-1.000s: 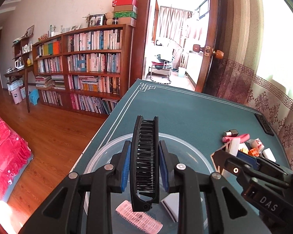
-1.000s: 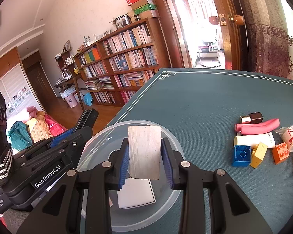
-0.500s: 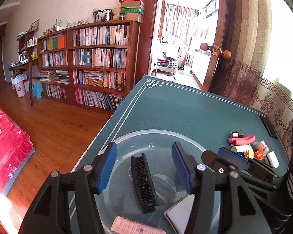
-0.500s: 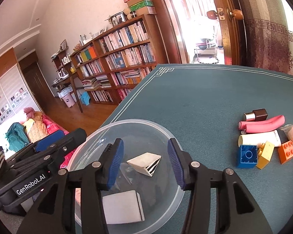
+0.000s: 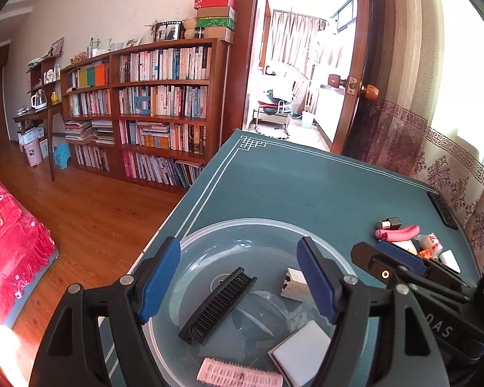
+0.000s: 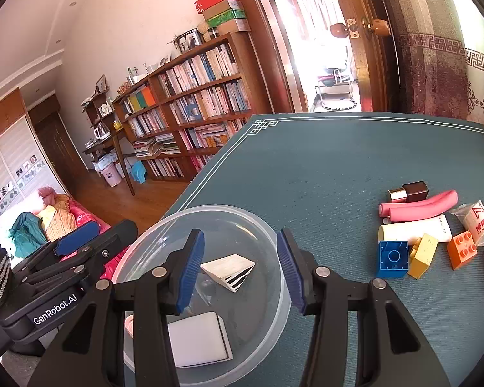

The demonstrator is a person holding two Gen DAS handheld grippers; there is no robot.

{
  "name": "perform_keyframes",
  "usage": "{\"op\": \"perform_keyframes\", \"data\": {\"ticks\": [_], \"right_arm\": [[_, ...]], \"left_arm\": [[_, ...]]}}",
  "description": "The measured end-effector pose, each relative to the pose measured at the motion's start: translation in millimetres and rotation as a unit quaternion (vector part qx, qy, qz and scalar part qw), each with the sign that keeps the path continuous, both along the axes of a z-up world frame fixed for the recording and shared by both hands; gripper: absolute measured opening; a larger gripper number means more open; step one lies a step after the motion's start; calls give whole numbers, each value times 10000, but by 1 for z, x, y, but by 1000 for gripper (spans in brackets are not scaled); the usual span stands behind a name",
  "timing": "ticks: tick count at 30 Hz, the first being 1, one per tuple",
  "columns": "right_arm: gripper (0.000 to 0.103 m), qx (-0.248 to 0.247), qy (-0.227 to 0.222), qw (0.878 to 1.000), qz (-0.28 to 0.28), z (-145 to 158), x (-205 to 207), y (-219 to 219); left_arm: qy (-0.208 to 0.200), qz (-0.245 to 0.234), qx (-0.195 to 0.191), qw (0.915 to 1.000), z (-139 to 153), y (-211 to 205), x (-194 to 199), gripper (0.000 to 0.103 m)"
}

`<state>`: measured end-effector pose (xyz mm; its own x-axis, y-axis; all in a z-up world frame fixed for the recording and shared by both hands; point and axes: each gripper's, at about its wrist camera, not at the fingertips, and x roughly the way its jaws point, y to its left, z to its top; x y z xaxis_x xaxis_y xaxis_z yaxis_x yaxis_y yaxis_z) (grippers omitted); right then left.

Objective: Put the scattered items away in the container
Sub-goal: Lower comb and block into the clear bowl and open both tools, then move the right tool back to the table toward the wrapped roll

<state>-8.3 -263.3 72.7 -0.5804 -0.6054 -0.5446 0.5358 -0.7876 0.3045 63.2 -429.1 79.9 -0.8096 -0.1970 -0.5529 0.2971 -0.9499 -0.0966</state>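
A clear plastic bowl (image 5: 264,225) sits on the teal-covered counter (image 5: 306,187), close to the counter's edge on the bookshelf (image 5: 164,103) side. Inside the bowl lies a black folding comb (image 5: 217,304), flat on the bottom, its long axis slanting from the near left of the bowl up toward the far right, teeth facing up. Right of the comb in the bowl rests a small whitish wooden block (image 5: 293,285) with dark stripes on one end, tipped on an edge. Nearer the camera in the bowl are a white sponge-like block (image 5: 301,353) with a dark underside and a pink hair roller (image 5: 238,375), the roller lying crosswise at the bowl's near rim.

The left gripper (image 5: 238,279) hangs over the bowl, its blue-padded fingers spread wide with nothing between them. The right gripper (image 6: 240,266) is likewise above the bowl, fingers parted and empty.

Right of the bowl, well apart from it on the counter, lie a pink foam curler (image 6: 419,208), a lipstick (image 6: 409,192), a white tube (image 6: 416,230), a blue toy brick (image 6: 392,259), a yellow brick (image 6: 422,256) and an orange brick (image 6: 463,248).
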Motion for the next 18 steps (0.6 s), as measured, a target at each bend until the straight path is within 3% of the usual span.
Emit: {"op": "perform_keyframes", "data": {"ticks": [18], "right_arm": [[51,-36,-7,9999,-161,1,-6,9]], "left_arm": [[-9,-80,-76,9999,1,9,0,79]]}}
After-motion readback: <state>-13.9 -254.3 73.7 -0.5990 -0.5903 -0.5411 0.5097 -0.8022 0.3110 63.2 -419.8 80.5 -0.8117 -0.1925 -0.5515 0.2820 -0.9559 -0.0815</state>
